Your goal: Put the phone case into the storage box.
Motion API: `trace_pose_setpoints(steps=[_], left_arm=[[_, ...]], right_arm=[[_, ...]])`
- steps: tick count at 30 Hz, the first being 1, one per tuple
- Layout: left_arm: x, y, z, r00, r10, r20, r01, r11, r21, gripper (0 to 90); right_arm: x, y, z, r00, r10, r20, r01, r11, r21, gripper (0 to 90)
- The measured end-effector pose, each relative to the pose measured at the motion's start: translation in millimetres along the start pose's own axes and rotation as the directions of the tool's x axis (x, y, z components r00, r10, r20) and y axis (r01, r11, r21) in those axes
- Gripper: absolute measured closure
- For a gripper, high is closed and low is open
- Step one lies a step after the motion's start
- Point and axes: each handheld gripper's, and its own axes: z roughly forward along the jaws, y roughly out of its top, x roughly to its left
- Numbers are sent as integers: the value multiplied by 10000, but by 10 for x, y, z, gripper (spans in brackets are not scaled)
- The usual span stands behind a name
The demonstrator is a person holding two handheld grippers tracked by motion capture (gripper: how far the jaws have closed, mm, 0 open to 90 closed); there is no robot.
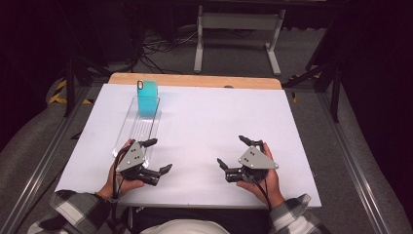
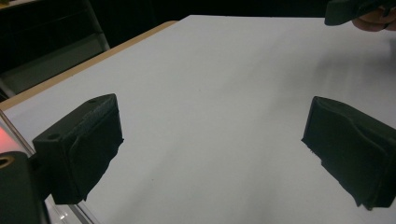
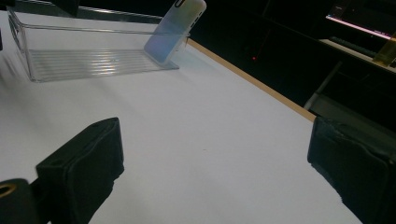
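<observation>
Left tool (image 1: 157,156): in my left hand (image 1: 122,183), near-left part of the table (image 1: 204,126). Jaws spread wide, nothing btwn them, just bare white surface showing in the gap in the left tool's own view. Sits just beside the near end of the tray, jaws pointing toward the right.

Right tool (image 1: 233,152): in my right hand (image 1: 265,183), near-right part of the table. Jaws wide apart, empty; bare table btwn them in its own view too. Jaws point left, toward the other tool; the two are apart w/ open table btwn.

Phone case (image 1: 147,98): teal/blue, camera cutout at top. Stands tilted at the far end of the tray, leaning back on the far wall. Far-left of the table, well apart from both tools. In the right tool's view (image 3: 176,30) it looks paler.

Tray (image 1: 127,129): clear plastic, long & narrow, ribbed floor, runs near-to-far on the left side. Holds the case at its far end.

Table: white top, wood edge along the far side.

Beyond the table: dark floor, cables, white stand frame (image 1: 238,34).
</observation>
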Motion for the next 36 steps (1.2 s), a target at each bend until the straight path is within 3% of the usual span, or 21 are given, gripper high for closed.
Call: trace_pose_setpoints(steps=[12,36], left_arm=[[25,19,-102,9999,153,37,-152,9997,-190,49],[35,47,-73,9998,205,-3,-205,9996,-189,52]], right_arm=[[49,1,37,9998,-157,80,156,9998,135,48],[58,-53,62,9991,-412,87,407,9976,552,65]])
